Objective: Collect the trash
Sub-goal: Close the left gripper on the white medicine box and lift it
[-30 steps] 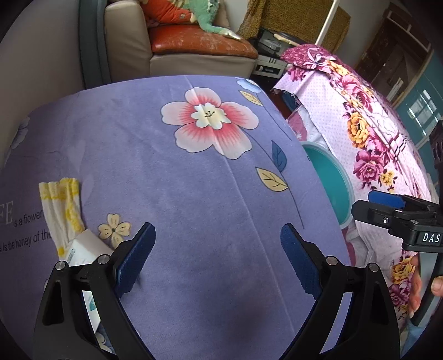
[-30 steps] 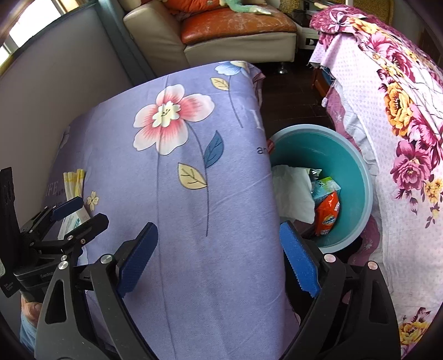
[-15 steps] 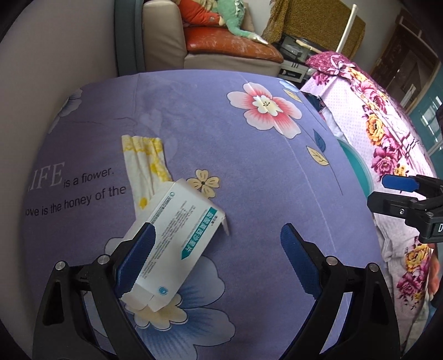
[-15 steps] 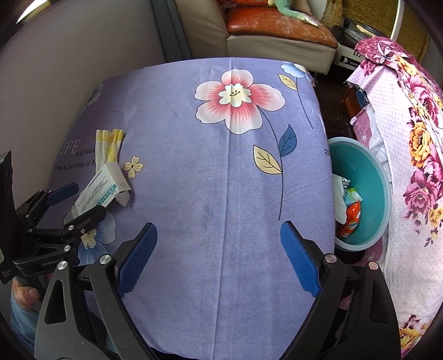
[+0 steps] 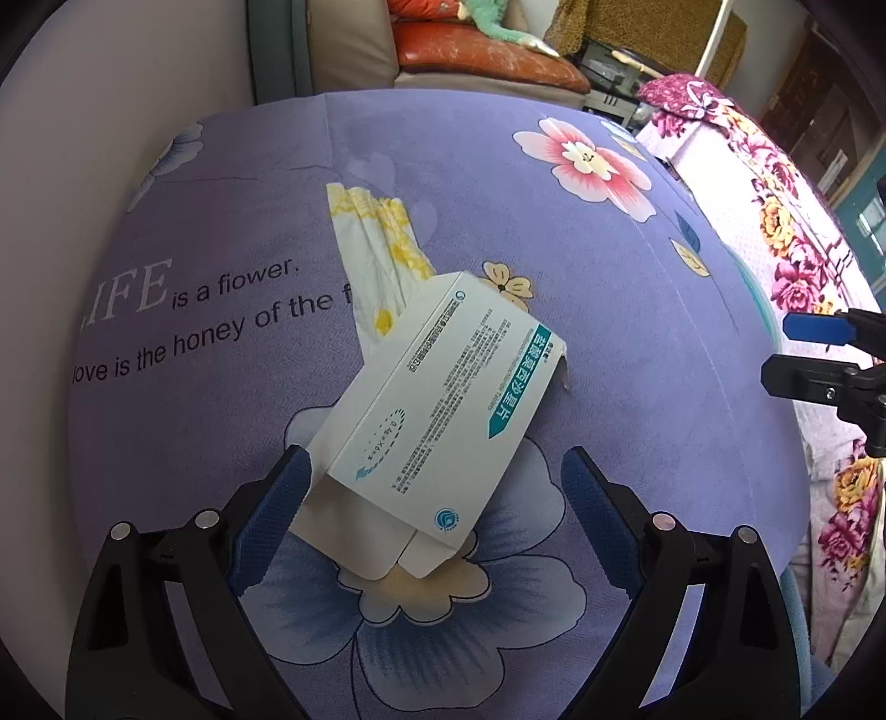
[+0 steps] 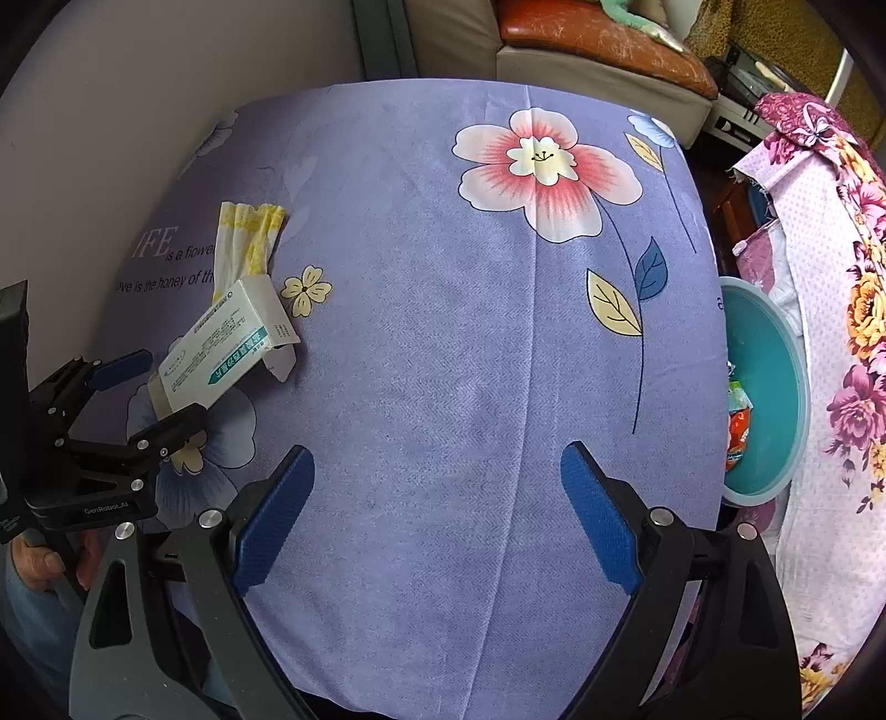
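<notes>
A white and teal medicine box (image 5: 443, 399) lies flat on the purple flowered tablecloth (image 5: 581, 266), partly over a crumpled yellow and white wrapper (image 5: 376, 243). My left gripper (image 5: 437, 487) hangs open just above it. The box's near end sits between the blue pads, which do not touch it. In the right wrist view the box (image 6: 232, 343), the wrapper (image 6: 246, 238) and the left gripper (image 6: 155, 390) sit at the left. My right gripper (image 6: 437, 482) stands open over bare cloth (image 6: 443, 332). It also shows in the left wrist view as the right gripper (image 5: 819, 354) at the edge.
A teal bin (image 6: 769, 360) holding an orange packet (image 6: 739, 432) stands on the floor past the table's right edge. A pink flowered cover (image 6: 830, 277) drapes beyond it. A sofa (image 6: 598, 33) is behind the table, a grey wall to the left. A person's hand (image 6: 39, 559) grips the left handle.
Both grippers have swept left across the table. The box, first at the left edge, now lies between the left gripper's fingers. The bin has slid to the right edge of the right view.
</notes>
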The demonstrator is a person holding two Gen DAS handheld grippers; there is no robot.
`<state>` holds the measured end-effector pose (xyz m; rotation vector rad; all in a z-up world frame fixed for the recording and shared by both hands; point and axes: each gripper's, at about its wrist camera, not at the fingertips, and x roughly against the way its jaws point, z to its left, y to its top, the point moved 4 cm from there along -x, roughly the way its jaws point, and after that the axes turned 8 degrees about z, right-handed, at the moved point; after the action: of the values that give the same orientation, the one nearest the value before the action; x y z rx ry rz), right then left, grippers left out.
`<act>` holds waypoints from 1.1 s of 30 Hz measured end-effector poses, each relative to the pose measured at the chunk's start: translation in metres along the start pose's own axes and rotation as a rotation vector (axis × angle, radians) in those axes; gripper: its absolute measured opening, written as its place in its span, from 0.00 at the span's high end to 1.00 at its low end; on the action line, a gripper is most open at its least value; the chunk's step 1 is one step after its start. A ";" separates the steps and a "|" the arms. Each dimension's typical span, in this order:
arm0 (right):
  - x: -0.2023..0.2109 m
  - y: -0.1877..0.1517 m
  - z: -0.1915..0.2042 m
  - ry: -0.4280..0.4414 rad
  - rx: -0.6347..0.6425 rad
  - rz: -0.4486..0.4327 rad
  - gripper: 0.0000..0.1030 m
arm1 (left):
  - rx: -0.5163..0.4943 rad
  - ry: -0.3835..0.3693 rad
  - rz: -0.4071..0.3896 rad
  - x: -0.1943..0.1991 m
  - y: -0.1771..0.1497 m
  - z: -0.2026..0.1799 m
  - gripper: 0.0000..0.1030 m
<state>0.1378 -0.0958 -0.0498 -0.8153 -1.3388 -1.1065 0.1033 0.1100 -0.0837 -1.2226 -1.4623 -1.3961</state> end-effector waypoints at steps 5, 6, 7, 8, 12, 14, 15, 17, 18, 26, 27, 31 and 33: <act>-0.006 0.004 0.003 0.015 0.000 0.005 0.16 | -0.017 -0.003 0.022 -0.007 -0.004 0.005 0.11; -0.008 0.005 0.003 0.019 -0.003 0.006 0.16 | -0.024 -0.005 0.024 -0.008 -0.004 0.005 0.11; -0.009 0.006 0.003 0.023 -0.006 0.009 0.16 | -0.034 -0.004 0.025 -0.008 -0.004 0.005 0.11; -0.012 0.006 0.003 0.028 -0.010 0.013 0.16 | -0.044 0.002 0.025 -0.008 -0.004 0.004 0.11; -0.020 0.007 0.003 0.040 -0.016 0.031 0.16 | -0.056 0.022 0.032 -0.013 0.000 0.005 0.11; -0.023 0.007 0.003 0.044 -0.016 0.038 0.16 | -0.058 0.020 0.040 -0.015 0.002 0.005 0.11; -0.024 0.007 0.003 0.045 -0.016 0.041 0.16 | -0.063 0.020 0.042 -0.016 0.003 0.005 0.11; -0.026 0.008 0.003 0.050 -0.019 0.042 0.16 | -0.081 0.018 0.048 -0.018 0.005 0.002 0.11; -0.027 0.008 0.002 0.053 -0.022 0.042 0.16 | -0.094 0.023 0.051 -0.019 0.006 0.001 0.11; -0.033 0.012 -0.002 0.081 -0.038 0.050 0.16 | -0.127 0.055 0.081 -0.034 0.017 0.001 0.11; -0.035 0.013 -0.002 0.083 -0.040 0.052 0.16 | -0.126 0.055 0.079 -0.034 0.018 0.002 0.11; -0.039 0.015 -0.005 0.092 -0.045 0.058 0.16 | -0.109 0.025 0.061 -0.033 0.021 0.005 0.13; -0.040 0.016 -0.005 0.094 -0.046 0.060 0.16 | -0.107 0.018 0.054 -0.030 0.021 0.005 0.20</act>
<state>0.1581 -0.0900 -0.0877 -0.8218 -1.2079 -1.1181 0.1313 0.1099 -0.1080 -1.3031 -1.3477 -1.4614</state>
